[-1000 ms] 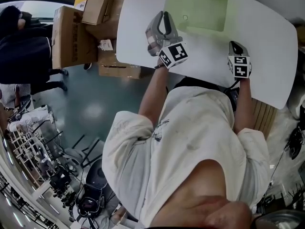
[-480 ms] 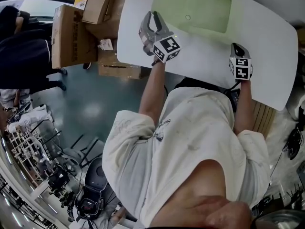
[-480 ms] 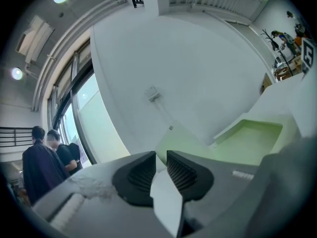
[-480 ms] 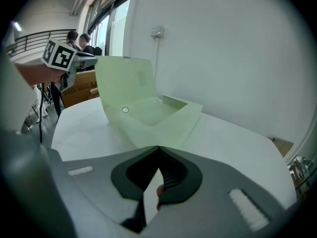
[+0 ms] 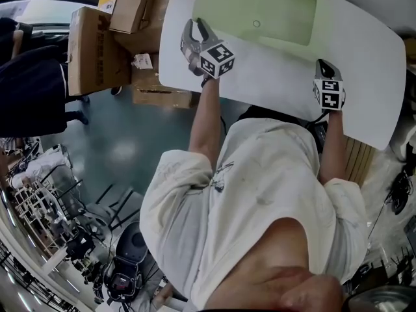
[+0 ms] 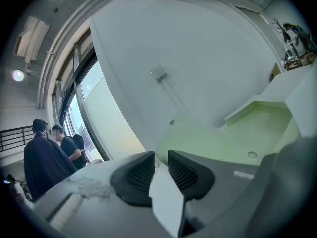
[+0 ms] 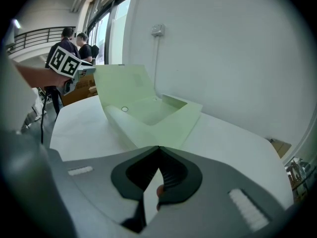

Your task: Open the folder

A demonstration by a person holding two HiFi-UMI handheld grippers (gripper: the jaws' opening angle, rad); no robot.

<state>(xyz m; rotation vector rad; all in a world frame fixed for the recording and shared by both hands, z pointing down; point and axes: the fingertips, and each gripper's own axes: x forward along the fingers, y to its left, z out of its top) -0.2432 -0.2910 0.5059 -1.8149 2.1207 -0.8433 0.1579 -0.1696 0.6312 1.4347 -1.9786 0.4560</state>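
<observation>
A pale green folder (image 5: pixel 260 8) lies on the white table (image 5: pixel 364 64) with its flap (image 7: pixel 124 86) swung out to the left and still raised. A round snap (image 7: pixel 124 109) shows on the inner face. My left gripper (image 5: pixel 194 26) is at the flap's left edge, close to the table's left rim. Its jaws have just been opening and stand apart (image 6: pixel 161 163); the green flap (image 6: pixel 208 138) begins right beyond the tips, and no pad presses on it. My right gripper (image 5: pixel 322 62) rests near the table's front edge, tips together (image 7: pixel 158 148), with nothing in them.
Several cardboard boxes (image 5: pixel 104 44) are stacked on the floor left of the table. People in dark clothes (image 6: pixel 47 157) stand beyond them by the windows. A white wall (image 7: pixel 223 58) rises behind the table.
My left gripper has moved left across the table towards its rim, and the green flap has swung wider open with it. The right gripper has kept still.
</observation>
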